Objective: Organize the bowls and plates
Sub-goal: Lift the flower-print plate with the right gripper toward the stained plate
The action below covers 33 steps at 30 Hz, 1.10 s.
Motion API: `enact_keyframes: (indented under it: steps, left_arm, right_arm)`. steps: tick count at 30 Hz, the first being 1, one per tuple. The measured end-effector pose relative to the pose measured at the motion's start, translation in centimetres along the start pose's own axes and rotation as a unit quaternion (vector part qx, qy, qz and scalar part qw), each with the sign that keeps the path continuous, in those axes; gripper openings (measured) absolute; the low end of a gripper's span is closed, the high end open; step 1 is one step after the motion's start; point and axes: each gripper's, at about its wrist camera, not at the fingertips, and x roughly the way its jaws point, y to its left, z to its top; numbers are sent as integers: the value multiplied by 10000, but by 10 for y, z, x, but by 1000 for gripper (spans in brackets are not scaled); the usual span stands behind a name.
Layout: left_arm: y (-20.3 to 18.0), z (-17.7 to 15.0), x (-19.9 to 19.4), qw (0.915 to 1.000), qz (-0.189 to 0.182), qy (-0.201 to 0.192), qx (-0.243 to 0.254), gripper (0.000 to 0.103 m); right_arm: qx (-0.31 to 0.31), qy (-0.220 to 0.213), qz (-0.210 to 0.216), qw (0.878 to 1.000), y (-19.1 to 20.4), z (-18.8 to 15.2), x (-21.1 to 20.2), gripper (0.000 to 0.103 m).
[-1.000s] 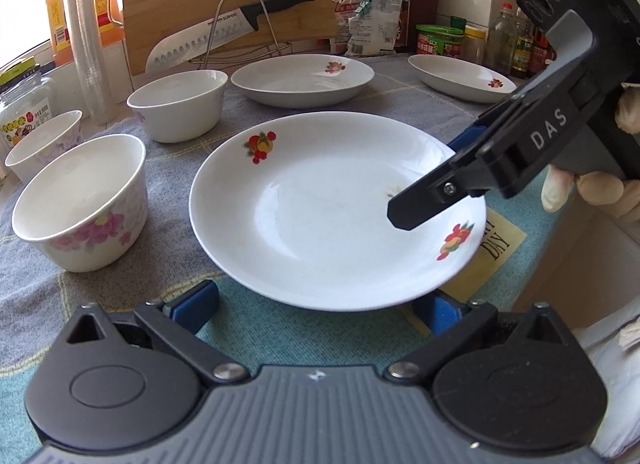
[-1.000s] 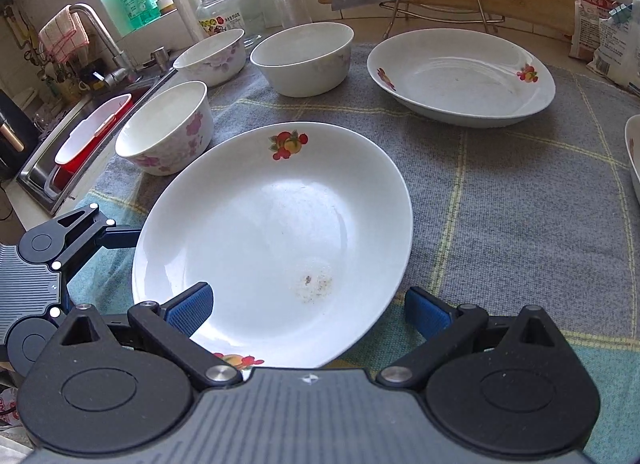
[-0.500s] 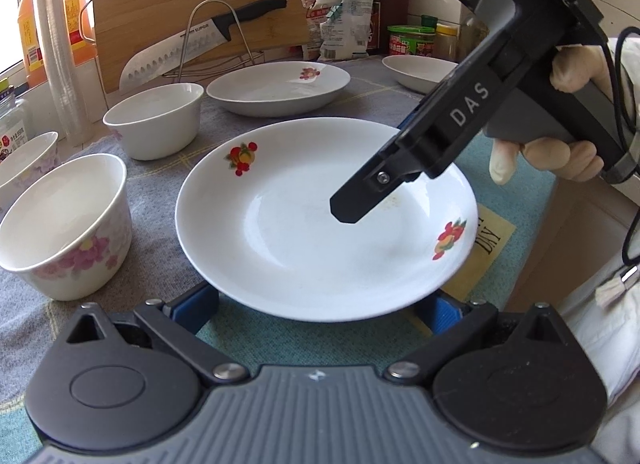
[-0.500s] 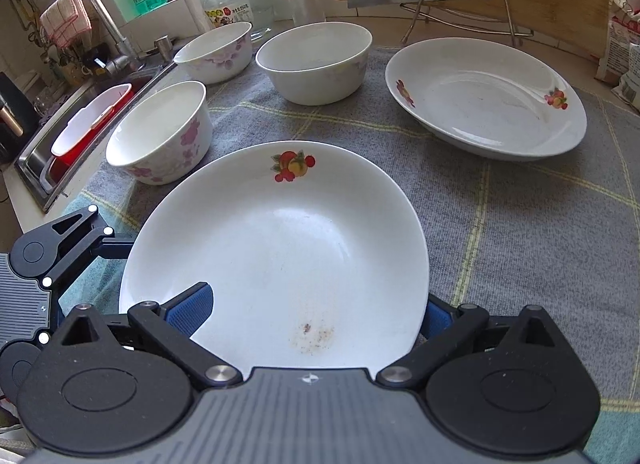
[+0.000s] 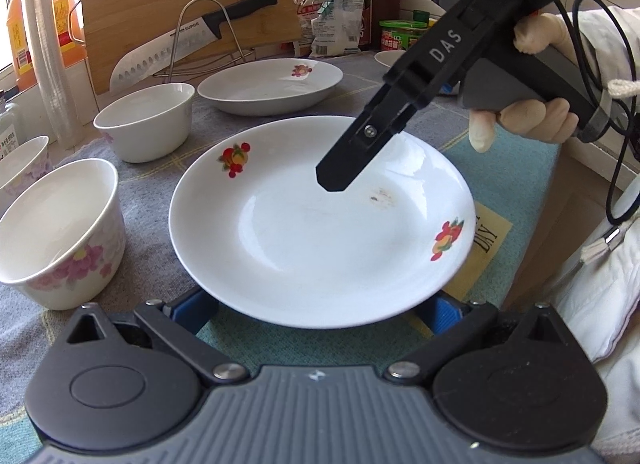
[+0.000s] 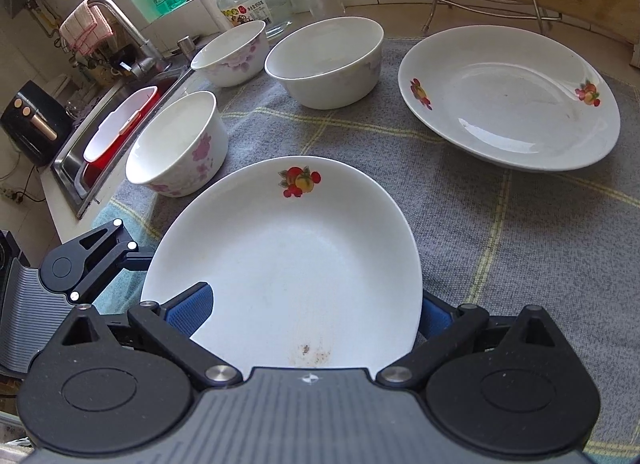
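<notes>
Left wrist view shows the near plate [image 5: 320, 232], white with fruit prints, on the grey cloth [image 5: 424, 119] near the counter's front edge. The left gripper [image 5: 320, 310] sits wide open, its blue pads flanking the plate's near rim; whether they touch it cannot be told. The right gripper [image 5: 334, 179] hangs over the plate's right half, and in its own view its spread fingers [image 6: 188, 310] straddle the rim without closing on it. Just left stands a flowered bowl [image 5: 56, 232], close to the plate's edge. Farther back sit a plain bowl [image 6: 324, 63], another flowered bowl [image 6: 232, 51] and a second plate [image 6: 508, 95], with bare cloth between the plates.
</notes>
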Motion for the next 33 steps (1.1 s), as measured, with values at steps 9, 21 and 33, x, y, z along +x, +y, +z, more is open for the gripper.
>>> enact_keyframes:
  steps: [9, 21, 33]
  left_arm:
    - [3, 0, 0, 10000, -74, -11, 12, 103]
    - [4, 3, 0, 9996, -104, 61, 249, 103]
    - [7, 6, 3, 9993, -181, 144, 278, 103]
  right_arm:
    - [-75, 90, 55, 9999, 0, 10, 6, 103]
    - [243, 308, 372, 9985, -8, 21, 7, 103]
    - [250, 408, 426, 9979, -10, 24, 8, 103]
